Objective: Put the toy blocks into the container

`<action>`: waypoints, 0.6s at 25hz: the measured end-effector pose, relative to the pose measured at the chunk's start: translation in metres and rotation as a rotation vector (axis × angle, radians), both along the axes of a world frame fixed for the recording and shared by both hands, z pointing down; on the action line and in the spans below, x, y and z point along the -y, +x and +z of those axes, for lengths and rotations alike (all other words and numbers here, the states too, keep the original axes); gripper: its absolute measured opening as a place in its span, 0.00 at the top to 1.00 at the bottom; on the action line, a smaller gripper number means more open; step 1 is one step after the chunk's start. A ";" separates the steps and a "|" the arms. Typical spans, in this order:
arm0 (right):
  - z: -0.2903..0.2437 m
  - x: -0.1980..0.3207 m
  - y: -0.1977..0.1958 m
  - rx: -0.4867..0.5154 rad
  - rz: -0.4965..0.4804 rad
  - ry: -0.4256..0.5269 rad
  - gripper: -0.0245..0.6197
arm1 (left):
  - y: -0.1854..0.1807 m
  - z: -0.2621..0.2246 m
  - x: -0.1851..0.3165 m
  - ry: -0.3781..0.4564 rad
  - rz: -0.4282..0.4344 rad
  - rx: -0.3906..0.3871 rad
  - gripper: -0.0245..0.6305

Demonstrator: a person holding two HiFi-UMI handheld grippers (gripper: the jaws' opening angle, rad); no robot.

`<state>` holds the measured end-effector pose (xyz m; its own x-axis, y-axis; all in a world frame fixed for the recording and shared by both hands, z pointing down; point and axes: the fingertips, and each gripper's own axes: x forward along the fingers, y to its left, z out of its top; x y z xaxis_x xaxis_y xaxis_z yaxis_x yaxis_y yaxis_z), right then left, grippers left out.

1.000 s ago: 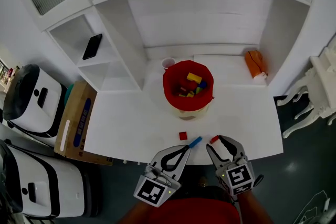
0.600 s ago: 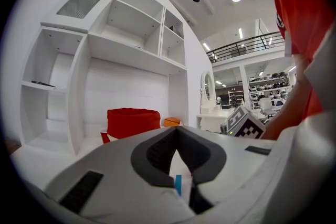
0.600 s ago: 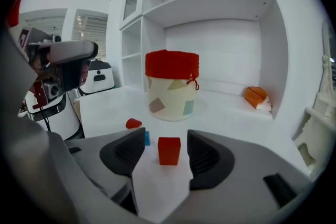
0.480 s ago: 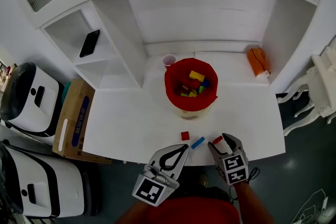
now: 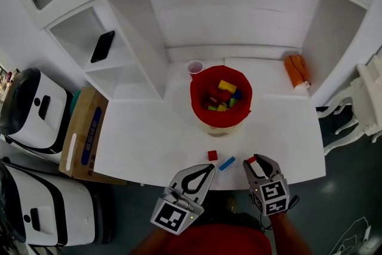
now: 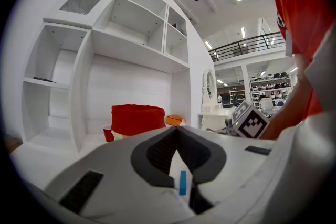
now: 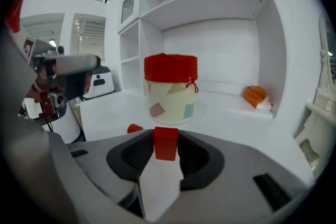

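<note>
The container [image 5: 221,95] is a bucket with a red lining and several coloured blocks inside, standing mid-table; it also shows in the left gripper view [image 6: 135,119] and the right gripper view [image 7: 170,89]. My right gripper [image 5: 253,160] is at the front table edge, its jaws closing on a small red block [image 7: 166,143] that fills the gap between the pads [image 7: 166,136]. My left gripper [image 5: 210,168] is shut and holds nothing [image 6: 176,131]. A blue block [image 5: 226,163] lies just right of its tip. A red cube [image 5: 212,155] rests on the table, seen too in the right gripper view [image 7: 135,128].
A red cup [image 5: 194,67] stands behind the container and an orange object [image 5: 296,71] lies at the back right. A phone [image 5: 102,46] rests on the left shelf. A cardboard box [image 5: 86,134] and white machines [image 5: 33,110] stand on the floor at left.
The right gripper's jaws opened wide around the red block, then closed in on it. The left gripper has barely moved.
</note>
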<state>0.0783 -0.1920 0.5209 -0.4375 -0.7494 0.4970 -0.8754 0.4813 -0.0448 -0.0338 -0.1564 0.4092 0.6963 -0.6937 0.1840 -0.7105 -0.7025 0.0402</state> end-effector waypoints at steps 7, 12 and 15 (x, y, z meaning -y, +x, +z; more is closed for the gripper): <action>-0.134 0.026 -0.021 0.163 -0.042 0.232 0.71 | -0.005 -0.004 0.007 0.009 -0.009 -0.014 0.94; -0.219 0.066 -0.048 0.208 -0.108 0.391 0.71 | -0.011 -0.013 0.018 0.033 -0.019 -0.028 0.94; -0.237 0.096 -0.061 0.192 -0.129 0.432 0.71 | -0.016 -0.018 0.024 0.045 -0.027 -0.031 0.94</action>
<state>0.0168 -0.2884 0.2840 -0.5936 -0.8030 0.0537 -0.8029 0.5955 0.0288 -0.0500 -0.1807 0.3908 0.6821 -0.7195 0.1305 -0.7282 -0.6846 0.0314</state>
